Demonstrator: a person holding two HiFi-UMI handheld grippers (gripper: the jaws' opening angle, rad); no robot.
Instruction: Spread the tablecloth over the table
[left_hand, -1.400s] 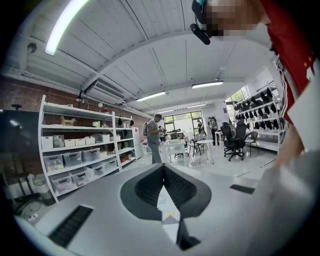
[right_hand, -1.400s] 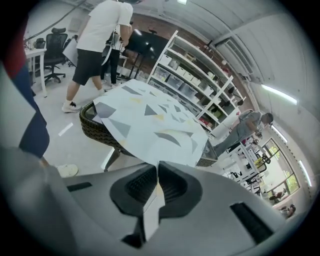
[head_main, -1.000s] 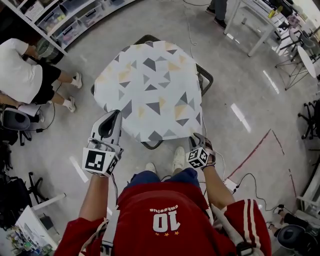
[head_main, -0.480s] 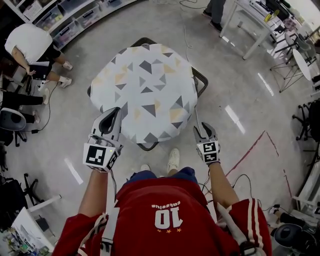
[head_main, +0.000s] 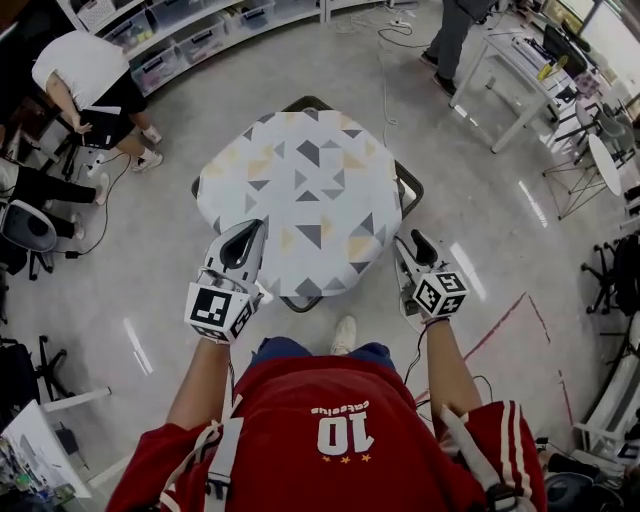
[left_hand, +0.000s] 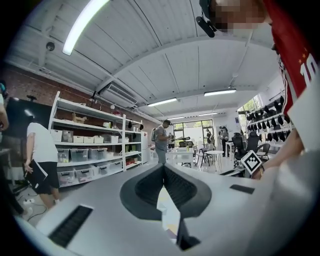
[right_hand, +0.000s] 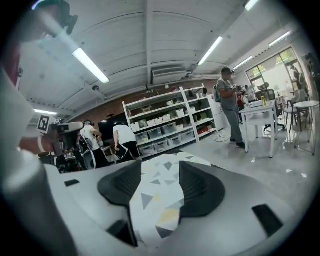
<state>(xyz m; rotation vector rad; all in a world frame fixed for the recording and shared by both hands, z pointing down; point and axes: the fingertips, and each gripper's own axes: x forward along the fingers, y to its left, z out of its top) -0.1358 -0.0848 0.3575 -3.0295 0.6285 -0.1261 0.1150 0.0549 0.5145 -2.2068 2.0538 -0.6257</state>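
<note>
On shelves (left_hand: 87, 123), bins (left_hand: 80, 154), contents unreadable | at near edge of tablecloth (head_main: 300, 190), left gripper (head_main: 250, 228), jaws closed | right gripper (head_main: 409, 239), jaws just opening, tablecloth between fingers (right_hand: 120, 187), untouched

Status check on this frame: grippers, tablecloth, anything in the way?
Left gripper shut at near-left corner of tablecloth, grip unconfirmed. Right gripper open, jaws just been opening, nothing pinched. Tablecloth lies over table. Nothing on it.

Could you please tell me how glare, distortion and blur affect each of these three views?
Head view: bright glare streaks on the glossy floor; the tablecloth is sharp. Left gripper view: strong fisheye bending, dark corners. Right gripper view: same bending, and the close jaws look soft.
</note>
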